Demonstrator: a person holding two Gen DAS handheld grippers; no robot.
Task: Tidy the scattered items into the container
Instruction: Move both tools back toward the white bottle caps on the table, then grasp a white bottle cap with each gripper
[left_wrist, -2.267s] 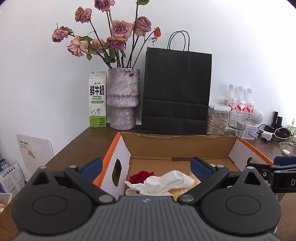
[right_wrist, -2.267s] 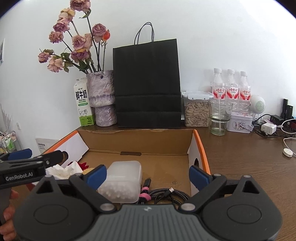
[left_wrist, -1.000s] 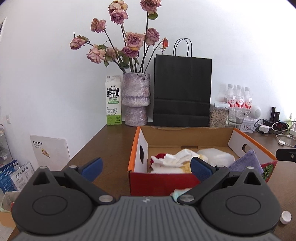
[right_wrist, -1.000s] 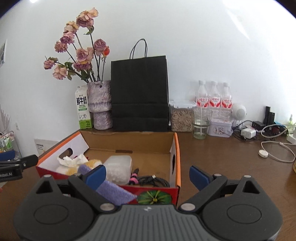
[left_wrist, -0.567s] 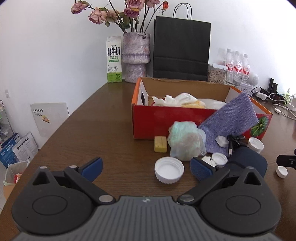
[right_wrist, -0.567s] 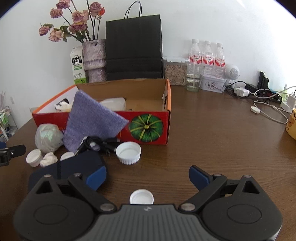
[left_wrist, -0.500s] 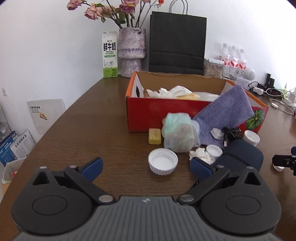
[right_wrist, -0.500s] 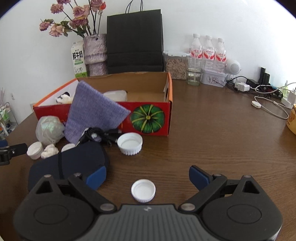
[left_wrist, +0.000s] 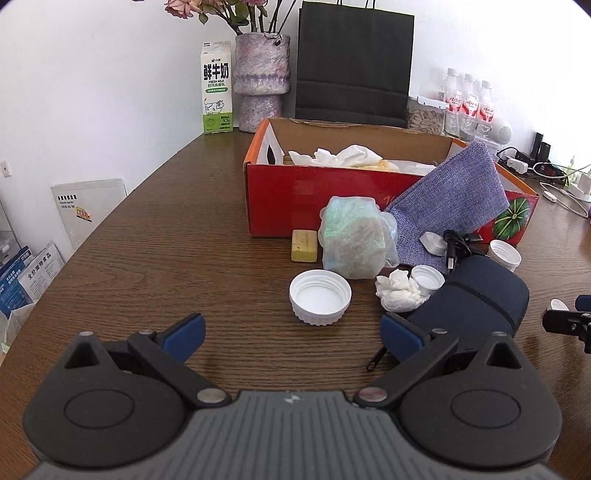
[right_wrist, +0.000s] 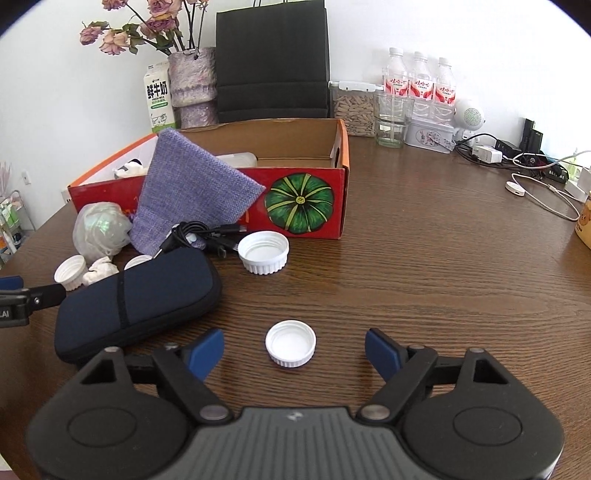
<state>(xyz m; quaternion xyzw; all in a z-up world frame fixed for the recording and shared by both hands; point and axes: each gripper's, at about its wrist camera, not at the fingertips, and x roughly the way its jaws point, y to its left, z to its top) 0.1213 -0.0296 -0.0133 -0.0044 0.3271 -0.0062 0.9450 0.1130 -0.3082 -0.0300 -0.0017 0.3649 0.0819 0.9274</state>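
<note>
A red cardboard box (left_wrist: 295, 192) (right_wrist: 314, 181) with a pumpkin print holds tissue and a plastic tub. A purple cloth (left_wrist: 454, 199) (right_wrist: 192, 192) hangs over its front wall. In front lie a wrapped bundle (left_wrist: 351, 236), a yellow block (left_wrist: 304, 240), white caps (left_wrist: 320, 296) (right_wrist: 263, 252), crumpled tissue (left_wrist: 397, 293), a black cable (right_wrist: 207, 234) and a dark blue pouch (left_wrist: 476, 299) (right_wrist: 136, 295). My left gripper (left_wrist: 291, 334) is open and empty, just short of the large cap. My right gripper (right_wrist: 293, 349) is open, with a small white cap (right_wrist: 290, 343) between its fingers on the table.
At the back stand a milk carton (left_wrist: 217, 98), a vase of dried roses (left_wrist: 261, 83), a black paper bag (left_wrist: 354, 66), water bottles (right_wrist: 417, 86), a glass (right_wrist: 391, 120) and a jar. Chargers and cables (right_wrist: 535, 173) lie at the right. The table's left edge drops to boxes on the floor.
Both grippers have pulled back from over the box and dropped low over the table in front of it. The scattered items have come into view. Both stay open.
</note>
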